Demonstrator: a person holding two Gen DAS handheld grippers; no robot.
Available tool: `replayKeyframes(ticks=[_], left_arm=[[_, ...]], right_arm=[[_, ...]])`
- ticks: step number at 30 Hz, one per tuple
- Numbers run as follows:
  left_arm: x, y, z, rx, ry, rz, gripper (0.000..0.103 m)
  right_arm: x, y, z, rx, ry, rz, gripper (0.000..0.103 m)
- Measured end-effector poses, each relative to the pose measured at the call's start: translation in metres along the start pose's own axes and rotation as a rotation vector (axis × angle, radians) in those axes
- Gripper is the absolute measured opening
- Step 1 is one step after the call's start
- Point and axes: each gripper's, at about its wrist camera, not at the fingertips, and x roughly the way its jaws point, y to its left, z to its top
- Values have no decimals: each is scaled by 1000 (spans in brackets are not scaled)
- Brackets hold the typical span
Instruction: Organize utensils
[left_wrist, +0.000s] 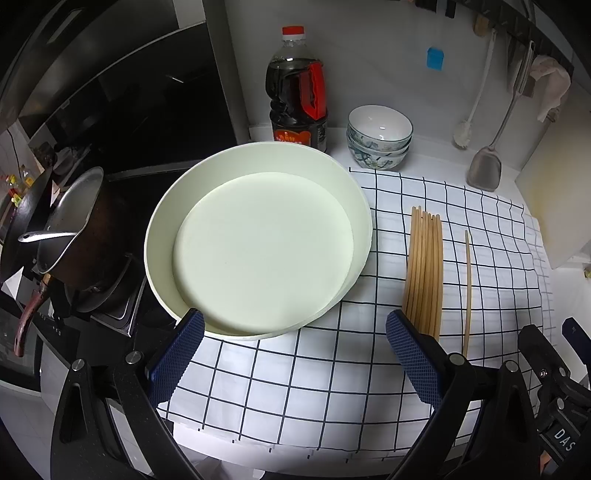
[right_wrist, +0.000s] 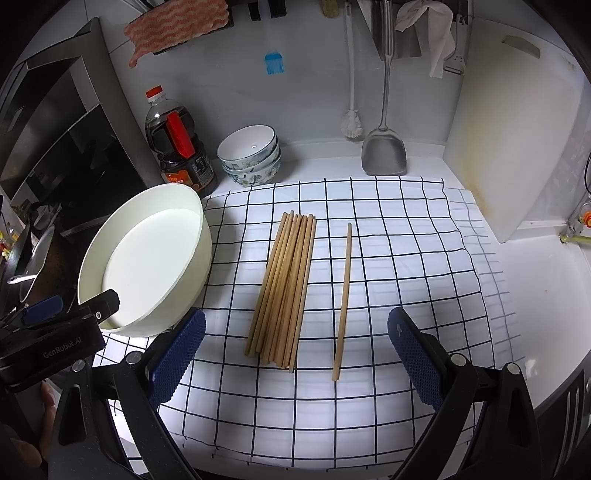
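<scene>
Both grippers hanging wide over the checked cloth, nothing picked up.

The bundle of tan wooden chopsticks (right_wrist: 282, 290) lies mid-cloth on the white cloth with a dark grid (right_wrist: 388, 258), one single wooden chopstick (right_wrist: 342, 301) lying apart to its right. The round white shallow basin (right_wrist: 144, 258) sits at the left. Left gripper (left_wrist: 295, 354) and right gripper (right_wrist: 297, 354) both gape wide, empty, near edge.
</scene>
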Motion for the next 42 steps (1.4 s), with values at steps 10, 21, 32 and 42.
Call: replayKeyframes(ticks=[10,21,32,42], left_arm=[[1,-1,0,0,0,-1,97],[1,0,0,0,-1,-2,97],[1,0,-1,1,2,-3,97],[21,-21,-13,31,35,-55,97]], right_arm=[[0,0,0,-1,-2,-1,95],[0,-1,1,-1,-4,-3,95],[-1,-2,1,-3,-5,-4,95],[7,-24,-8,21,5,-17,95]])
